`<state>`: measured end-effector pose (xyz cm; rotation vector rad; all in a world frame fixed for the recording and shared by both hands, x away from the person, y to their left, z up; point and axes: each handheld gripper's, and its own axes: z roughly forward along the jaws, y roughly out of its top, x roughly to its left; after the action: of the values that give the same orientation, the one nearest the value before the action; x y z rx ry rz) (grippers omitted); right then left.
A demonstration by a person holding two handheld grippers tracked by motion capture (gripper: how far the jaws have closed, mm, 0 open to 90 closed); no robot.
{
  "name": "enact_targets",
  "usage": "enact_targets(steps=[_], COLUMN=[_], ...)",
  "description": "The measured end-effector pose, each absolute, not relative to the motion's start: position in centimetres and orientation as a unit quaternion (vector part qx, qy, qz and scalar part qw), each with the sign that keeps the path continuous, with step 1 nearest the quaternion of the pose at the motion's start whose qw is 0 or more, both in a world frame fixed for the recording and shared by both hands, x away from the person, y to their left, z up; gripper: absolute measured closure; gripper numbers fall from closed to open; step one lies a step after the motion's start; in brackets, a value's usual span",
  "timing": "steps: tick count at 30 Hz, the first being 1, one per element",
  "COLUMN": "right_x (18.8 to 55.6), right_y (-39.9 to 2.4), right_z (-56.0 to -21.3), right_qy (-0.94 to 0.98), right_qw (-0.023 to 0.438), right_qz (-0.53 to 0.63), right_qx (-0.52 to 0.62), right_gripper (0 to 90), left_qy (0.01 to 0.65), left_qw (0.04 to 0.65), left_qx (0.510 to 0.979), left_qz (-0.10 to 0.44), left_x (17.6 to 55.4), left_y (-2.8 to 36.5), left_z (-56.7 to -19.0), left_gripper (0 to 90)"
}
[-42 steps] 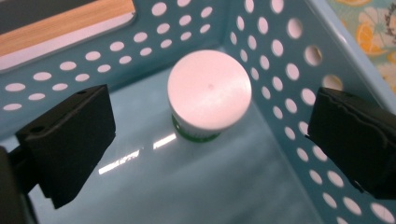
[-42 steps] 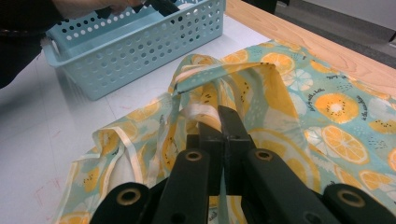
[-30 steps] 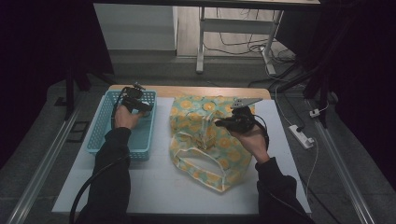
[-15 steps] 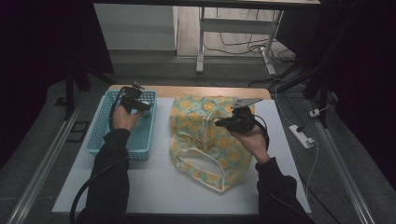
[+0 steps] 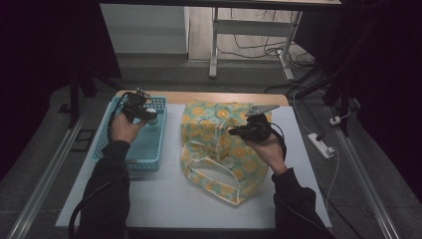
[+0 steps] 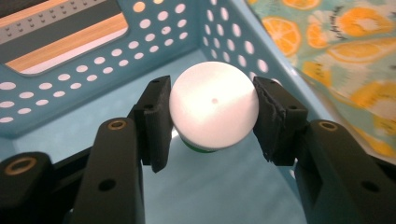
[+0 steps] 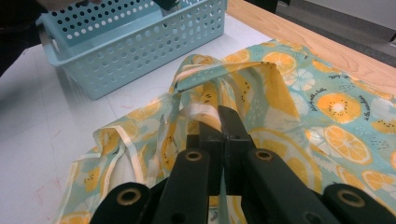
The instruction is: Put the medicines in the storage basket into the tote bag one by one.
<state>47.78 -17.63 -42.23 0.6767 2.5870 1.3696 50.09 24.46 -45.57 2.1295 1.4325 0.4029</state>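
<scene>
1. The left tool (image 5: pixel 149 118) sits over the far end of the blue basket (image 5: pixel 149 158), which stands on the left part of the white bench (image 5: pixel 164 204).
2. In the left gripper view, the left tool (image 6: pixel 212 114) has its jaws partly closed on a white round object (image 6: pixel 213 105), one pad pressing each side of it.
3. A bit of green shows under the white round object; what it belongs to is too hidden to tell.
4. The object hangs above the basket's blue floor, near the perforated far wall (image 6: pixel 93 65), without touching it.
5. The fruit-print cloth bag (image 5: pixel 219 149), teal with orange slices, lies in the middle of the bench, just right of the basket.
6. The right tool (image 5: pixel 233 131) rests over the bag's middle, held by the person's right hand (image 5: pixel 263 144).
7. In the right gripper view, the right tool (image 7: pixel 219 122) has its jaws fully together, pinching a fold of the bag (image 7: pixel 327 112) at its pale edge band.
8. The pinched cloth stands up in a raised fold (image 7: pixel 224 74) on the far side of the jaws, while the rest of the bag lies flat on the bench.
9. A pale handle strap (image 7: pixel 130 154) loops loosely at the bag's left near side.
10. The two tools are well apart, with the basket's right wall and part of the bag between them.
</scene>
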Motion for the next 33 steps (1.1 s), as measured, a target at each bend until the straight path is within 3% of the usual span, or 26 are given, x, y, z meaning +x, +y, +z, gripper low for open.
enact_targets(steps=[18, 33], right_x=[47.7, 47.7], right_y=[-17.6, -17.6], right_z=[-42.3, -42.4], right_qy=[0.859, 0.86], right_qw=[0.07, 0.07], right_qz=[0.453, 0.452], right_qx=[0.226, 0.227], right_gripper=[90.0, 90.0], left_qy=[0.499, 0.446], left_qw=[0.317, 0.344], left_qx=[0.794, 0.815], left_qz=[0.139, 0.136], left_x=[46.5, 43.1], left_y=[24.5, 22.2], left_z=[-43.9, -42.1], left_gripper=[50.8, 50.9])
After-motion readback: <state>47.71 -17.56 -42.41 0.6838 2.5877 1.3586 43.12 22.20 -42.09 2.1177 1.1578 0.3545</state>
